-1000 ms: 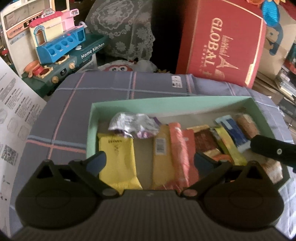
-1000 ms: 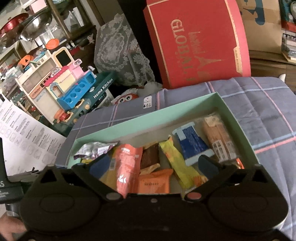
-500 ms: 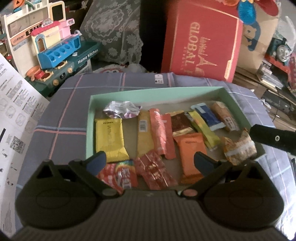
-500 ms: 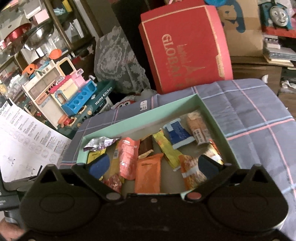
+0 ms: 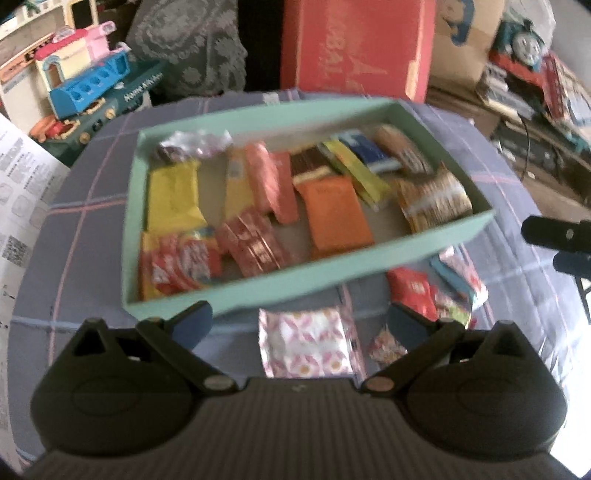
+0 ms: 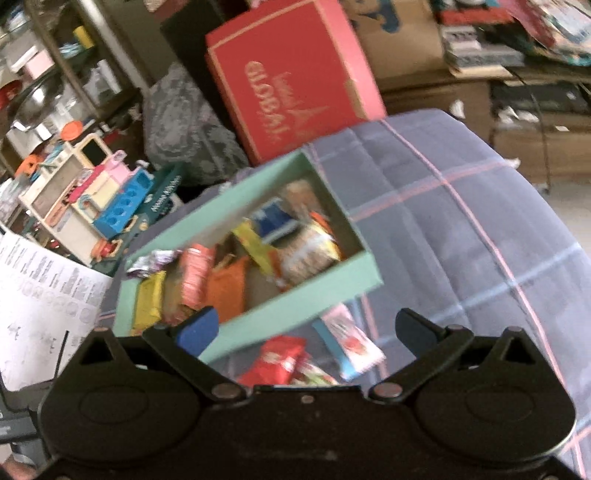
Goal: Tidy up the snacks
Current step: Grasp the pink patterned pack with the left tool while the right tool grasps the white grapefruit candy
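Observation:
A mint-green box on a plaid cloth holds several snack packets, among them a yellow one and an orange one. Loose snacks lie on the cloth in front of it: a pink-and-white packet, a red packet and a teal-edged packet. My left gripper is open and empty above the pink-and-white packet. My right gripper is open and empty above the red packet; its fingers show at the right edge of the left wrist view.
A red GLOBAL box stands behind the cloth. A toy kitchen set and a printed paper sheet are at the left. Cardboard boxes and a train toy crowd the right.
Both grippers have pulled back and up from the box. The box's near wall and the loose snacks on the cloth in front have come into view. Both stay open.

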`<state>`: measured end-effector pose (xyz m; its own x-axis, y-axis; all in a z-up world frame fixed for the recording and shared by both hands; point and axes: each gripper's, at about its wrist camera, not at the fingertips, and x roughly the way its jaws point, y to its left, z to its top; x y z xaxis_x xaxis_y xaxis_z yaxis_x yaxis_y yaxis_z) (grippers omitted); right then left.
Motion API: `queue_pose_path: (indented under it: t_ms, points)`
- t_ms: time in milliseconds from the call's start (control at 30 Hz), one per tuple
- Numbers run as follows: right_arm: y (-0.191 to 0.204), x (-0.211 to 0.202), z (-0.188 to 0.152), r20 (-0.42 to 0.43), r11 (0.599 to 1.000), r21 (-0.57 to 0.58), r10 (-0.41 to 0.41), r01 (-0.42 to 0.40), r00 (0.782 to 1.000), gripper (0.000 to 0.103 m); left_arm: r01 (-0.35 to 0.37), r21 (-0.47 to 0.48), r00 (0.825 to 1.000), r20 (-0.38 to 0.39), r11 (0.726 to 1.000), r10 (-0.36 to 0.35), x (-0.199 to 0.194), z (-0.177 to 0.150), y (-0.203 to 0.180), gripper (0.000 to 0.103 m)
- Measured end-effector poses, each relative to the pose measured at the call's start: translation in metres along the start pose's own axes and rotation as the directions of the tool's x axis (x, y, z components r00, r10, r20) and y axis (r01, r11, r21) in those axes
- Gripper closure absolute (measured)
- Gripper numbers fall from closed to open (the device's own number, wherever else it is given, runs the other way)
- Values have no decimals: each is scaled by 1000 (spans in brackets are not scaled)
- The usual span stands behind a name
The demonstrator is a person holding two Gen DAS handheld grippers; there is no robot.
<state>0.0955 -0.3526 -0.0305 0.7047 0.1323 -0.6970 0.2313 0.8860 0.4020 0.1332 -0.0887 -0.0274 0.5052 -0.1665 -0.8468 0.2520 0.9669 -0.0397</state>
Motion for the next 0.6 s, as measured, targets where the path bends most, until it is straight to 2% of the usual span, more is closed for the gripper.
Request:
queue_pose_path:
  t_ms: [100, 267, 433, 600]
  points:
    - [-15, 1, -10, -15, 1000, 20, -15, 16, 1000, 0, -24, 12, 999, -29, 1000, 24, 11, -13, -1, 0]
    - [-35, 12, -31, -65, 998, 57, -35, 39, 997, 0, -53, -43, 995, -89, 998, 49, 30, -24, 12, 0]
    - [-37, 29, -46, -105, 997, 60, -44, 51, 993, 0, -68, -49, 992, -112, 997, 62, 43, -29, 13, 0]
    - [-30, 41, -43, -115, 998, 32, -56, 60, 992, 0, -89, -41, 989, -122, 995, 84, 61, -28, 4, 0]
